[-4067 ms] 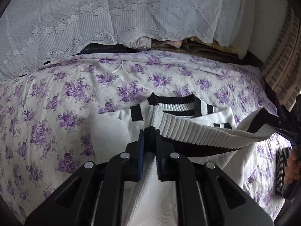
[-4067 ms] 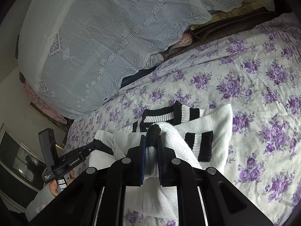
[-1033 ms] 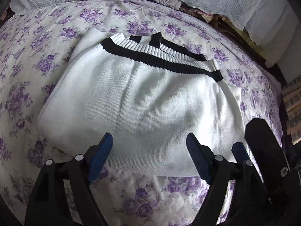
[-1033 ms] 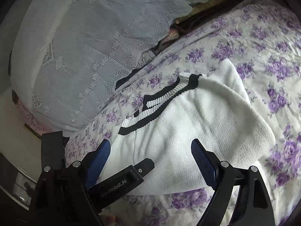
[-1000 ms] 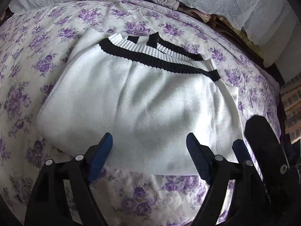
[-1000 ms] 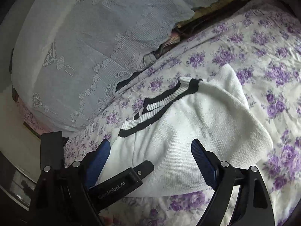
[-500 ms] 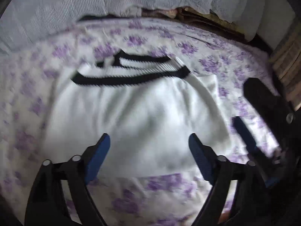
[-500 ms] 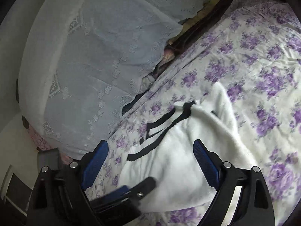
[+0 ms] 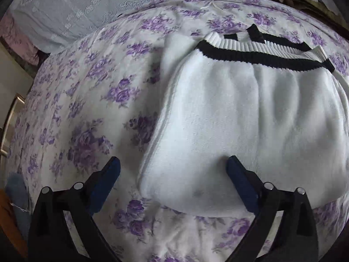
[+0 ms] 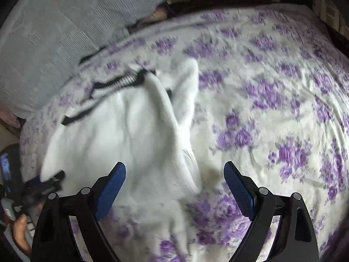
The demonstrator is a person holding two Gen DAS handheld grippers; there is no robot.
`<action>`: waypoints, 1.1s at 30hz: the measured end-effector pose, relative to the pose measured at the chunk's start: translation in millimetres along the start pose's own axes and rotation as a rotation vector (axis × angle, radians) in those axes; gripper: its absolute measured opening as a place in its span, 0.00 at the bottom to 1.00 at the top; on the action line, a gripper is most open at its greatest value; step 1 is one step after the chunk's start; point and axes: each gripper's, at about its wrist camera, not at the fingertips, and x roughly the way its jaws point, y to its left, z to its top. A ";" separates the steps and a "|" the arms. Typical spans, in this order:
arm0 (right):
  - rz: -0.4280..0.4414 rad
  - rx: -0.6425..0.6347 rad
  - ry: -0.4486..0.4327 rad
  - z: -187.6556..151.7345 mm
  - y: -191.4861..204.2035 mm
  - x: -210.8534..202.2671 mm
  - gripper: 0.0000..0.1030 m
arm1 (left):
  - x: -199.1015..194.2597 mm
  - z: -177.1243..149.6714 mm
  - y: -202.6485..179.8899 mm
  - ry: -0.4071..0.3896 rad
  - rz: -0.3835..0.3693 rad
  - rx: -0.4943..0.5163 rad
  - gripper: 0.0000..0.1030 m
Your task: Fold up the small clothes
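1. My left gripper has its jaws spread as wide as I see them go; they have just been opening further, and neither blue pad presses on anything.
2. The white sweater lies folded on the flowered bedspread, straight ahead of the left gripper. Its near left corner sits between the two fingers, and the right finger overlaps the cloth at the near edge; whether it touches I cannot tell.
3. The sweater's black-and-white ribbed band runs across its far edge, well ahead of the left gripper's tips and a little to the right.
4. My right gripper is also spread wide with nothing clamped. This view is blurred, so fine detail is lost.
5. Seen from the right wrist, the sweater sits ahead and to the left, and its near right corner reaches in between the fingers, closer to the left pad. The right pad stands over bare bedspread.
6. A loose fold of the sweater stands up along its right edge, ahead of the right gripper.
7. The left gripper shows at the far left of the right wrist view, at the sweater's other near corner, with a hand below it.
8. A pale lace-covered pile rises beyond the bedspread, far ahead of both tools.
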 end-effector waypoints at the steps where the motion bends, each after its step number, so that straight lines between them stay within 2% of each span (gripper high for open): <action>1: -0.026 -0.015 0.024 -6.1 -3.6 10.0 0.89 | 1.0 -2.2 3.8 -0.006 -0.010 -0.016 0.96; 2: -0.034 -0.068 -0.025 -11.3 -0.1 5.4 0.89 | 1.3 -3.5 4.7 -0.008 -0.011 -0.011 0.96; 4: -0.083 -0.138 -0.026 -18.1 7.5 2.7 0.90 | -0.7 -3.7 0.5 -0.022 0.007 0.014 0.96; 10: -0.037 -0.013 -0.099 -5.4 -3.6 -25.7 0.90 | -4.8 2.3 -2.1 -0.013 0.020 0.018 0.96; 17: 0.036 -0.046 -0.161 27.7 25.8 -28.8 0.93 | -5.6 15.2 1.3 -0.029 0.048 0.009 0.96; 24: 0.021 -0.073 -0.149 42.9 40.9 -7.0 0.94 | 3.9 39.2 11.5 -0.058 0.088 0.000 0.96; 26: -0.031 -0.073 -0.106 43.2 36.4 9.6 0.94 | 10.9 44.8 12.2 -0.060 0.100 0.003 0.96; 28: -0.087 -0.049 -0.024 40.5 25.1 32.9 0.94 | 20.6 47.2 11.0 -0.047 0.096 0.008 0.96; 29: -0.068 -0.036 -0.011 38.3 18.5 39.7 0.96 | 23.5 47.8 10.4 -0.050 0.095 0.009 0.96; 30: -0.054 -0.044 -0.041 35.8 16.2 38.4 0.97 | 24.8 47.3 9.3 -0.060 0.098 0.012 0.96; 33: -0.070 -0.084 -0.053 31.5 20.6 38.5 0.97 | 23.6 45.5 8.2 -0.075 0.106 0.018 0.96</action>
